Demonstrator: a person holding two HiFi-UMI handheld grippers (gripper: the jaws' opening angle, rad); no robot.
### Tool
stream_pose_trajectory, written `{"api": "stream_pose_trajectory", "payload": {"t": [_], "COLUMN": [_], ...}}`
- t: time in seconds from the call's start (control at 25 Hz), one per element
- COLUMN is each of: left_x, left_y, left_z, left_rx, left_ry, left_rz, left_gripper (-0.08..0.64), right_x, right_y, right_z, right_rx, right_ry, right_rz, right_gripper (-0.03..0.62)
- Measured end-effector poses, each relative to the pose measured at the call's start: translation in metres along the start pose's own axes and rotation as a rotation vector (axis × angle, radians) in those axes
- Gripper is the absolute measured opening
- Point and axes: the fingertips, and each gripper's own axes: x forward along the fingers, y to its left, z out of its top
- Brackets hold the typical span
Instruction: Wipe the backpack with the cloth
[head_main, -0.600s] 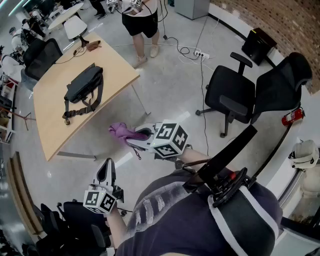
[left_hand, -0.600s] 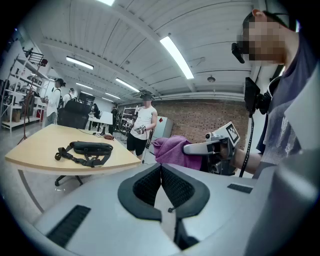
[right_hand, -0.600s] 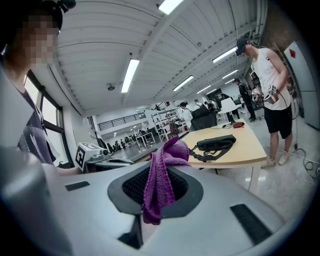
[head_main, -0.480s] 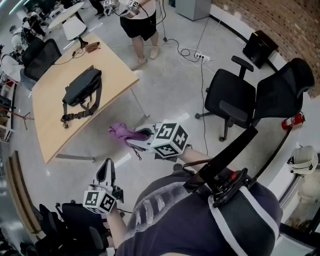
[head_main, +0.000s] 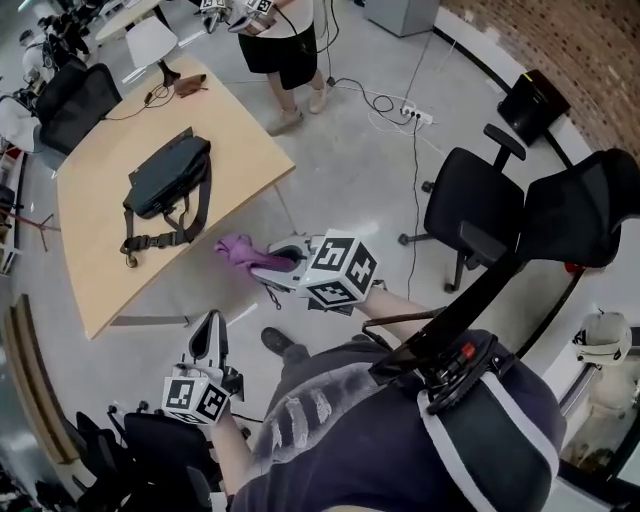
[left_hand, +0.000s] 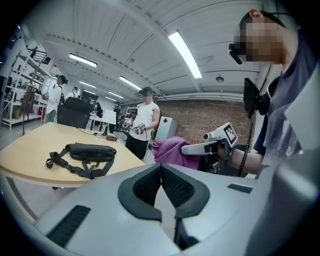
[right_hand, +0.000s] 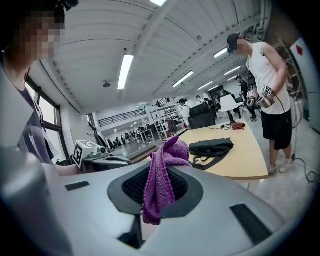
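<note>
The right claw (head_main: 268, 266) is clamped on the purple cloth (head_main: 238, 250), held over the floor short of the table (head_main: 85, 260). The left claw (head_main: 211, 330) is closed on nothing. The backpack (head_main: 165, 178) lies on the table, apart from both.

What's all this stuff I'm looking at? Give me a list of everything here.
Backpack: one, black, lying on the table.
Table: one, light wood, at left.
Cloth: one, purple, held in the right gripper.
Office chairs: two, black, at right; more at far left.
Power strip: one, white, on the floor.
Bystander: one, black shorts, beyond the table.
Left gripper: one, grey, fingers together, empty.
Right gripper: one, grey, fingers shut on the cloth.
</note>
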Motion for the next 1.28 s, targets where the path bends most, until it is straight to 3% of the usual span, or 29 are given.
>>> {"api": "stream_pose_trajectory", "payload": {"t": [0.2,0.44,0.6,0.72,0.92,1.28], "left_x": [0.006,0.002,0.000,0.003,0.021,0.108], "left_y": [0.083,0.206,0.255,0.279,0.302,0.347], "left_z": [0.016,0.057,0.070,0.067,0.065,0.103], "left_rx": [-0.014,0.000,0.016,-0.021,-0.053,-0.021], "left_ry": [0.010,0.017,0.019,0.013,0.036,0.098], "left_rz": [-0.037,-0.034,-0.061,-0.050,-0.033,0.052], "left_gripper": [0.011,0.011,0.011,0.011,0.011,0.011], "right_x": [0.068,0.162,0.210,0.228,0.236,0.228], "right_y": [-0.025,-0.033,-0.045,-0.065,-0.139,-0.339], "right_z": [0.029,0.069,0.071,0.069,0.081,0.133], "right_rx": [0.020,0.035,0.062,0.064,0.028,-0.102], "right_ry": [0.001,0.021,0.065,0.124,0.173,0.198], "right_rz": [-0.061,-0.077,-0.095,-0.120,-0.234,-0.465], "right_gripper": [0.031,0.032,0.032,0.032,0.032,0.032]}}
